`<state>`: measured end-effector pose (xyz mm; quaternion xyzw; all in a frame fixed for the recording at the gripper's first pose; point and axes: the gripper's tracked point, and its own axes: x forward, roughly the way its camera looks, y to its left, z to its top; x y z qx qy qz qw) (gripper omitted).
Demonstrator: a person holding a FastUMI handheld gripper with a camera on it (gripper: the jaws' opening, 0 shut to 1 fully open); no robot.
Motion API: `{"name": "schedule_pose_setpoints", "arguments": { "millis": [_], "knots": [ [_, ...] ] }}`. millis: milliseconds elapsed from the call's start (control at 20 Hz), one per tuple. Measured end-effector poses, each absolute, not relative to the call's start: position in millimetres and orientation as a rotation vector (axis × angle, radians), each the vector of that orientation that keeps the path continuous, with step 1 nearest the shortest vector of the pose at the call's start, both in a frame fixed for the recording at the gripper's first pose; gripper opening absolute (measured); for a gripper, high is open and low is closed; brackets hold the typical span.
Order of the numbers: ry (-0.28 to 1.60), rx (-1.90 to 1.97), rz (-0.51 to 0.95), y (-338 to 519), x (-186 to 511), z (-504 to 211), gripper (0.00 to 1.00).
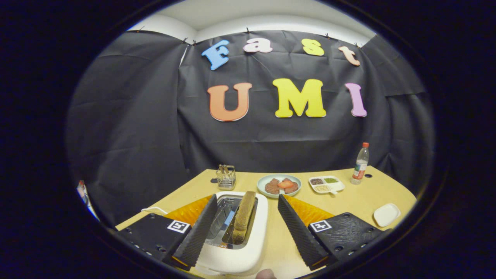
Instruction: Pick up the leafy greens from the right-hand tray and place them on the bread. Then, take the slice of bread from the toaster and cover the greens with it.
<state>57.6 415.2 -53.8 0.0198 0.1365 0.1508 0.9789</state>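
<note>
While spread wide, gripper [248,228] astride toaster [232,232]

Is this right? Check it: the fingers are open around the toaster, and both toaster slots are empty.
Not quite. In the gripper view the fingers are open on either side of the toaster, but one slot holds a slice of bread standing upright.
</note>
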Motion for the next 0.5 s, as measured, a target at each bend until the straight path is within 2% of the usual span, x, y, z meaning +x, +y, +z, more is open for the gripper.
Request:
{"name": "schedule_pose_setpoints", "arguments": {
  "millis": [100,200,250,500],
  "knots": [
    [0.305,0.038,0.293,419,64,-63,0.93],
    [0.334,0.042,0.296,423,67,-72,0.80],
    [0.347,0.048,0.299,425,67,-75,0.68],
    [0.367,0.064,0.301,427,70,-81,0.27]
  ]
}}
